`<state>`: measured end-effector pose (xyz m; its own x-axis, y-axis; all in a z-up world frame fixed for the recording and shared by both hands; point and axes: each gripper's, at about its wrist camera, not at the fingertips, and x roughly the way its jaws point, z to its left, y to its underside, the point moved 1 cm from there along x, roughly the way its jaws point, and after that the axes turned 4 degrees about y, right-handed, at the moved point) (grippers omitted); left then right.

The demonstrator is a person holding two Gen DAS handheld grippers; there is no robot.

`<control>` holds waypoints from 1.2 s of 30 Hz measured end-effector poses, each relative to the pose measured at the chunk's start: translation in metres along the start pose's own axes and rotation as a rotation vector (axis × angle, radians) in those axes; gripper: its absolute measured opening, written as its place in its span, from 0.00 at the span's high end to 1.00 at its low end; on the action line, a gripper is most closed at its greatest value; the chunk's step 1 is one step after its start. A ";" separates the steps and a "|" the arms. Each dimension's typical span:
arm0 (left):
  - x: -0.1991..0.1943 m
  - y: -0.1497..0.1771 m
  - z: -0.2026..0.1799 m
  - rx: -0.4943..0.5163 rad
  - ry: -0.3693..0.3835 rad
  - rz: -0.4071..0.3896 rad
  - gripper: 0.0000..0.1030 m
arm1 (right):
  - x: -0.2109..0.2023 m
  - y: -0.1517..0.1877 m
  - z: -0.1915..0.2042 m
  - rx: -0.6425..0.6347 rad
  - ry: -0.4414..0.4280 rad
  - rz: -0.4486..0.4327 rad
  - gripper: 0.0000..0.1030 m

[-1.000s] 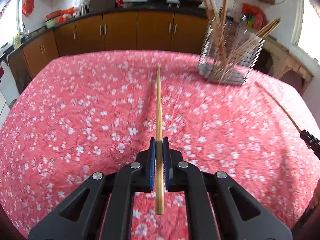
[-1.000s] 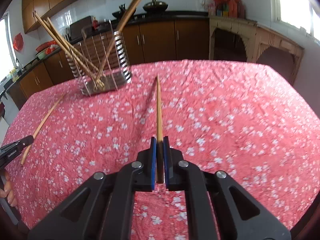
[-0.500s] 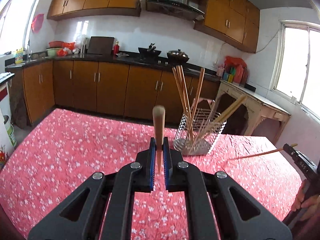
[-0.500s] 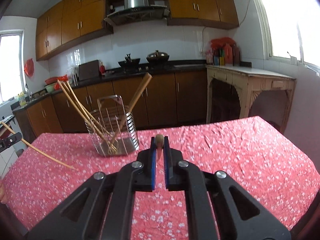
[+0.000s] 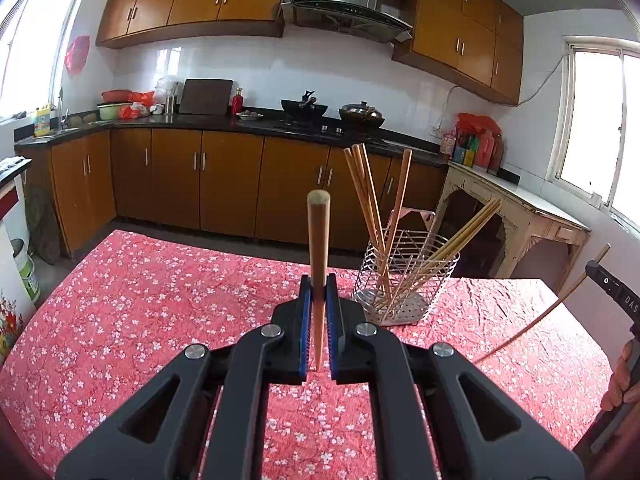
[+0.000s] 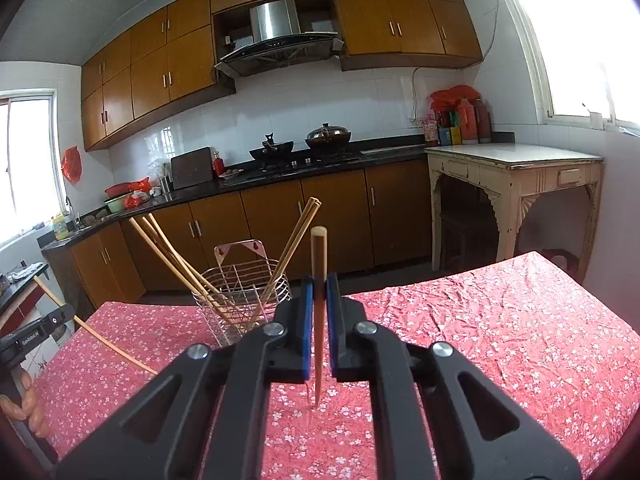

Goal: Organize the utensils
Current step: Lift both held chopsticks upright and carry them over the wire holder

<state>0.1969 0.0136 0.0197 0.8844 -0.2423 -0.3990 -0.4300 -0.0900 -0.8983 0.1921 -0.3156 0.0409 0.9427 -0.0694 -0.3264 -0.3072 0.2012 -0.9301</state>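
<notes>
Several wooden chopsticks already stand in the round wire-mesh holder (image 5: 404, 276) on the red floral-clothed bench (image 5: 160, 300); two remain, judging by this: the left claw (image 5: 319, 312) is clamped on one tapered wooden chopstick (image 5: 318, 240), the right claw (image 6: 319, 312) on another (image 6: 319, 264), both raised near the holder

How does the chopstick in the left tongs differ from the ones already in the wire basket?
The chopstick in the left tongs is clamped between the blue pads and hangs above the red tablecloth; the basket chopsticks stand loose in the wire basket. The held one is alone; the basket chopsticks are several, leaning apart. All are plain wood.
</notes>
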 end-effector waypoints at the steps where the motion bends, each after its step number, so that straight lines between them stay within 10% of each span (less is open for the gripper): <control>1: 0.000 -0.001 -0.001 0.001 0.001 -0.002 0.93 | 0.002 -0.002 0.000 0.003 -0.003 0.002 0.93; 14: 0.009 -0.021 -0.033 0.067 0.026 -0.043 0.93 | 0.018 -0.025 0.002 0.026 -0.039 -0.003 0.93; 24: 0.003 -0.098 -0.100 0.099 0.076 -0.215 0.93 | 0.009 -0.105 0.024 0.042 -0.140 -0.139 0.93; 36: 0.072 -0.124 -0.099 0.018 -0.043 -0.291 0.93 | 0.089 -0.116 0.045 0.051 -0.187 -0.101 0.93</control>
<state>0.2961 -0.0887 0.1209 0.9771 -0.1678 -0.1312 -0.1542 -0.1325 -0.9791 0.3172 -0.3014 0.1275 0.9776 0.0893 -0.1906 -0.2074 0.2520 -0.9452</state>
